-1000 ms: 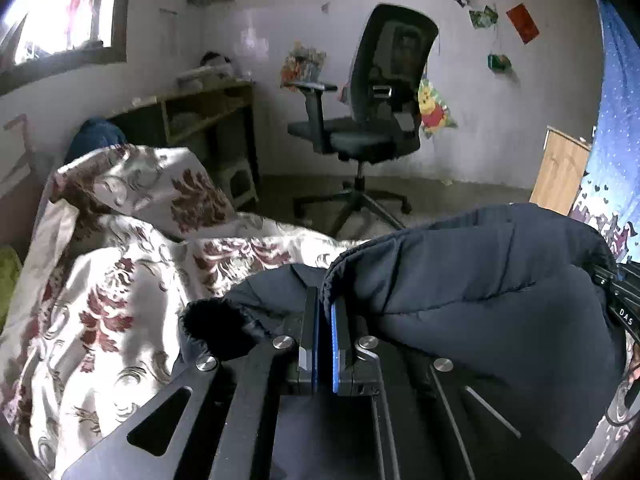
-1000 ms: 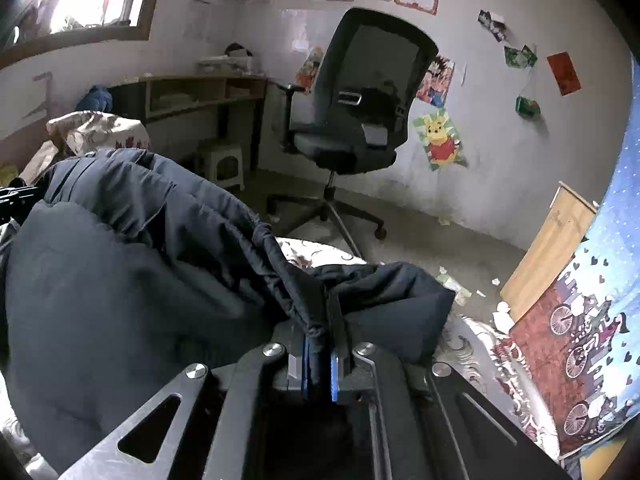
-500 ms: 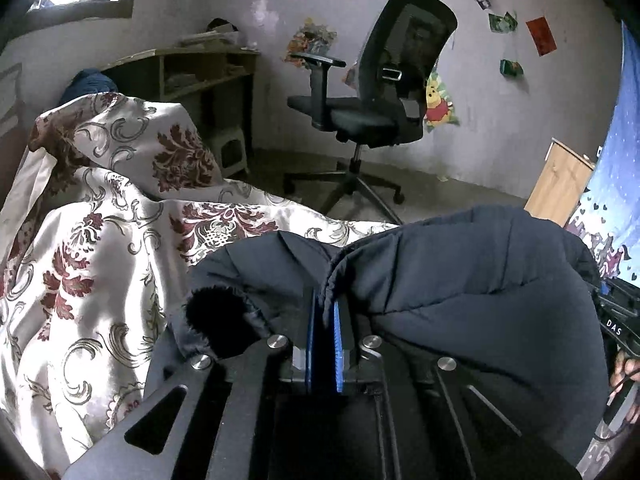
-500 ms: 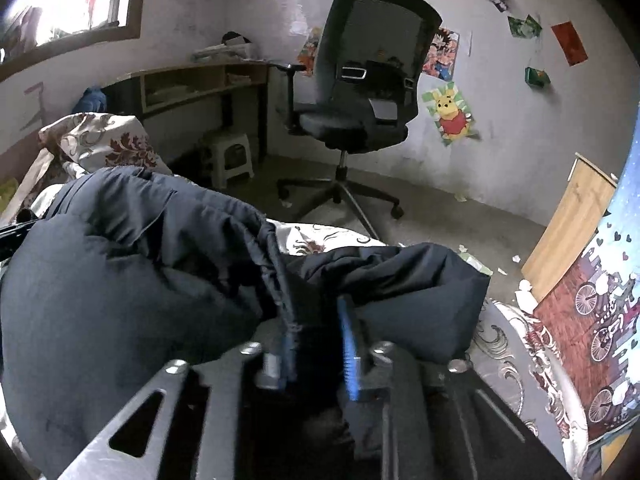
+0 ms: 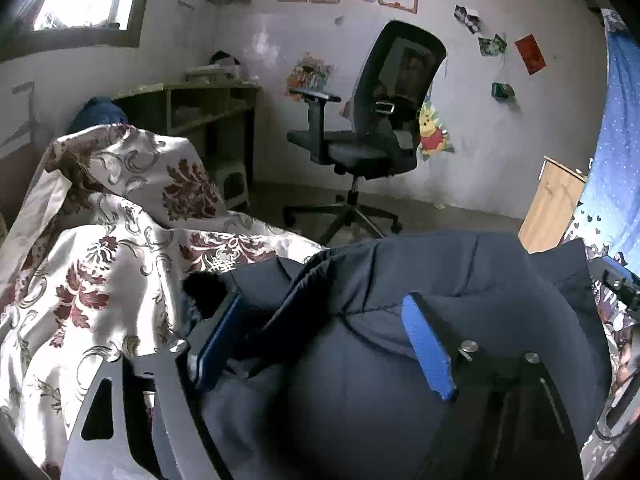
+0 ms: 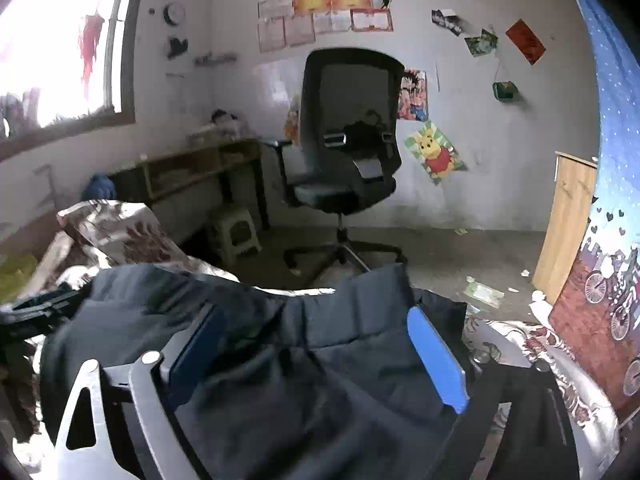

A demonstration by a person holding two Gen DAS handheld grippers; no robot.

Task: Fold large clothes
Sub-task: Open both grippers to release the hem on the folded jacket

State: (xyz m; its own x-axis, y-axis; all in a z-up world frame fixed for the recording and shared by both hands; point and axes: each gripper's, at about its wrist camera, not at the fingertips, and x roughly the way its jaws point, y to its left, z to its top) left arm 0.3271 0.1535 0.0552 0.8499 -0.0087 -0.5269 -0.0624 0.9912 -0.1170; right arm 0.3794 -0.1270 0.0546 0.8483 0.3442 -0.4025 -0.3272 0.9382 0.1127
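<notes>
A large dark navy padded jacket (image 5: 460,280) lies bunched on the floral bedspread (image 5: 92,272). My left gripper (image 5: 324,312) is open, its blue pads (image 5: 426,344) spread wide with jacket folds lying loose between them. A dark cuff opening (image 5: 202,292) shows by the left finger. In the right wrist view the jacket (image 6: 360,312) also lies under my right gripper (image 6: 316,328), which is open with blue pads (image 6: 436,360) far apart. The left gripper's black body (image 6: 36,308) shows at the left edge of that view.
A black office chair (image 5: 372,128) stands on the floor beyond the bed. A wooden desk (image 5: 200,108) with a small stool (image 6: 236,232) stands against the left wall. A wooden board (image 6: 568,228) and a blue patterned curtain (image 6: 612,160) stand at the right.
Both grippers opened and let go of the jacket; the right one began opening half a second ago, the left one after. The jacket now lies lower on the bed.
</notes>
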